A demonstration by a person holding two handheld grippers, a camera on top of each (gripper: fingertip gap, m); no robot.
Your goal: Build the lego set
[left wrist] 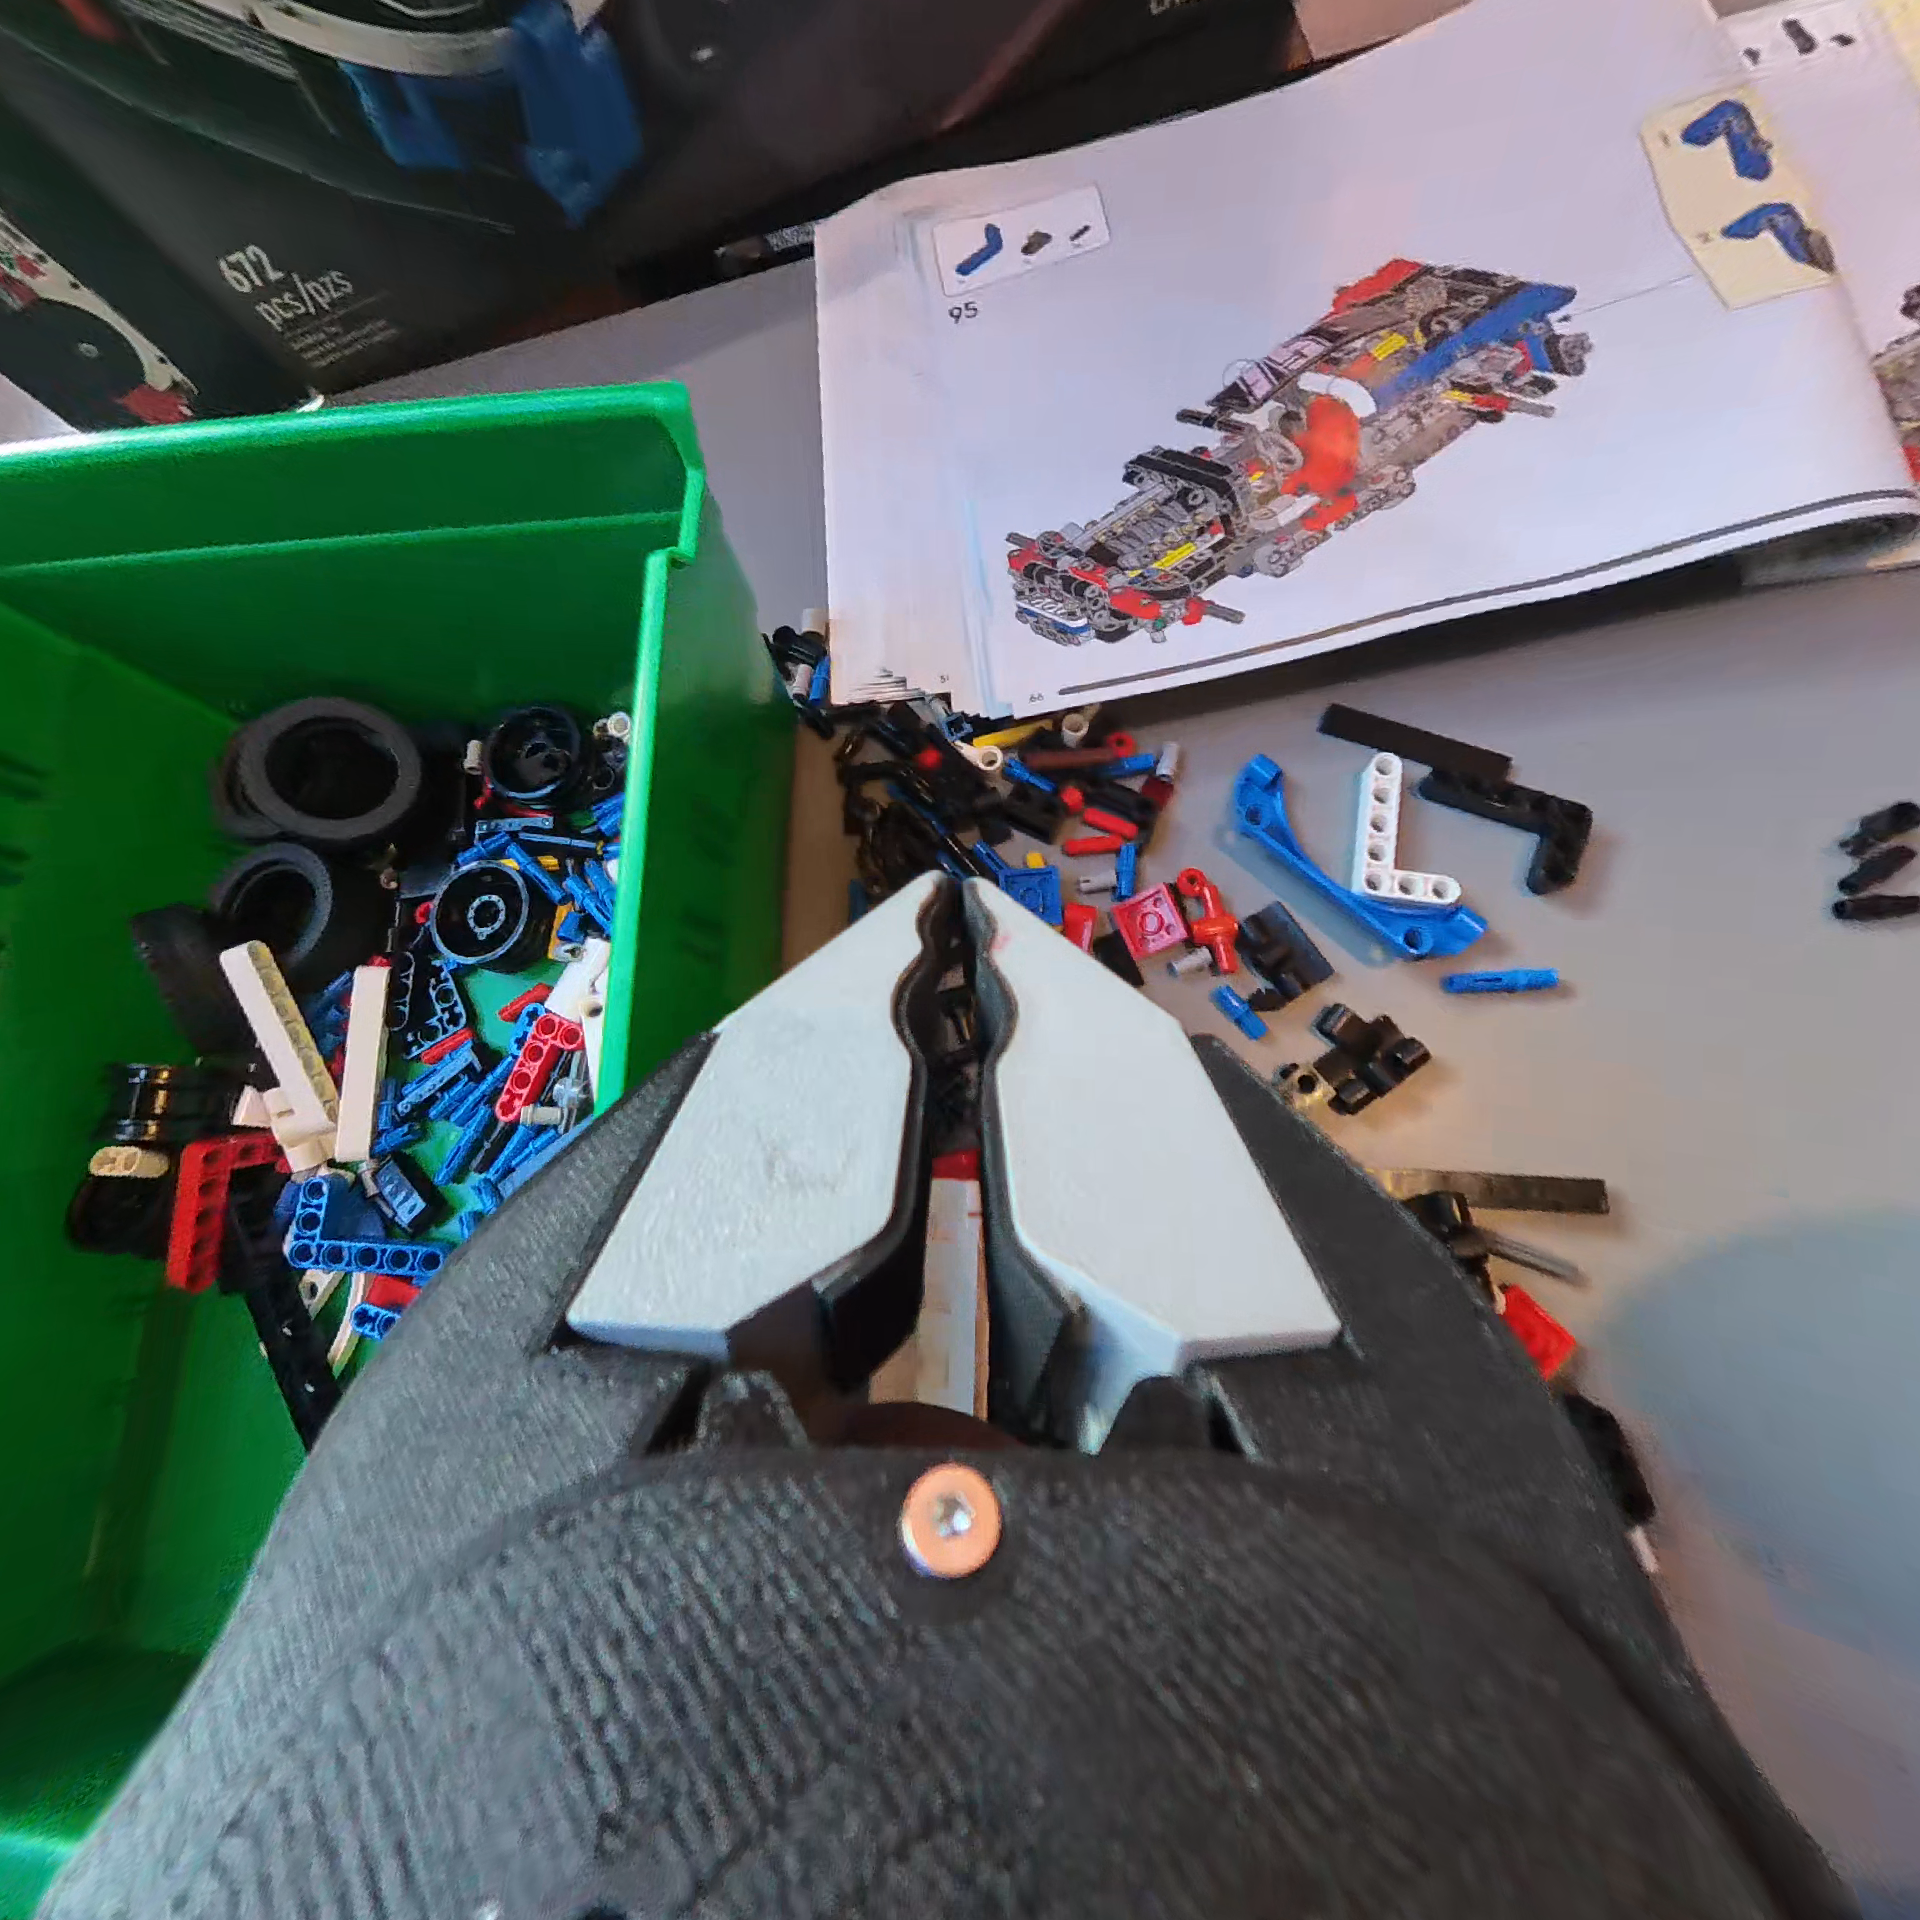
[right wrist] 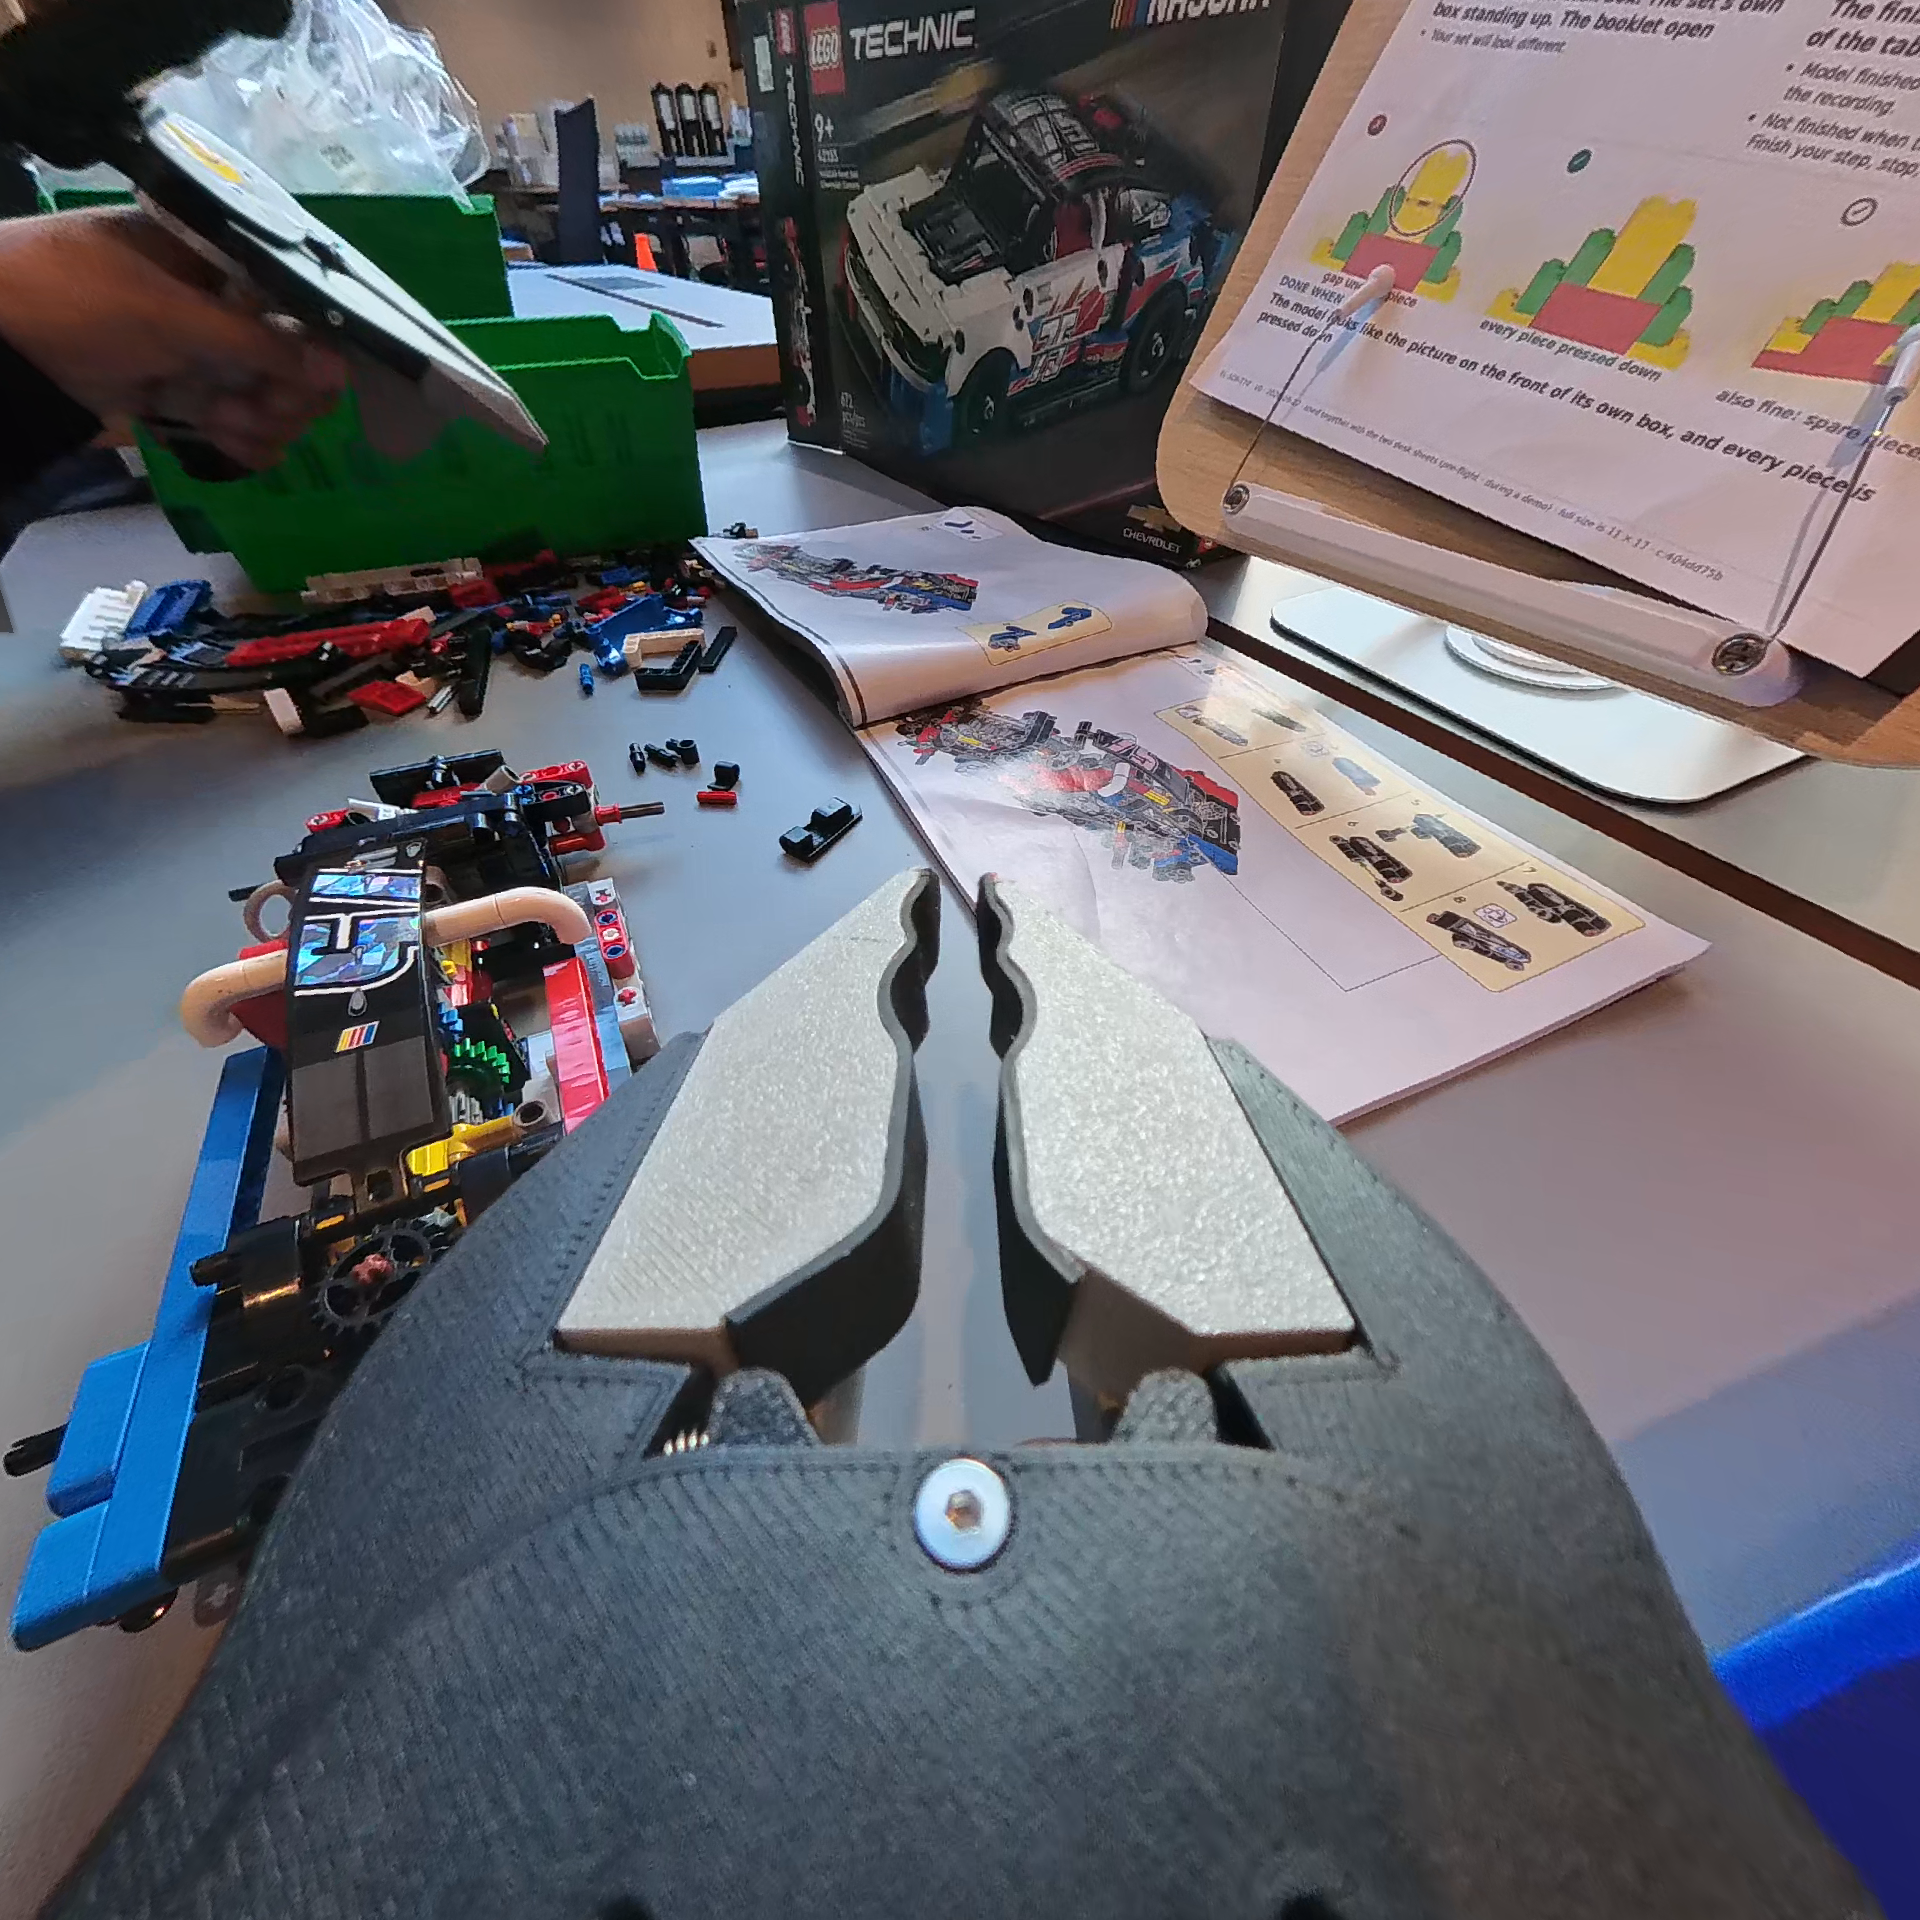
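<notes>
My left gripper [left wrist: 958,894] is pinched on a small black pin [left wrist: 954,1013]. The half-built car [right wrist: 416,1039] lies lower left, lengthwise up-frame, nearer my empty, narrowly parted right gripper [right wrist: 958,894].

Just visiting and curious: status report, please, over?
Left gripper jaws shut, maybe pinching a small black piece. Right gripper slightly open, empty. Half-built car untouched, loose pieces beyond it.

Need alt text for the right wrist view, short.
The right hand-held gripper, nearly shut and empty, hovers over a grey table between a half-built Lego car chassis and an open instruction booklet. Behind lie loose Lego pieces, a green bin and the set's box.
</notes>
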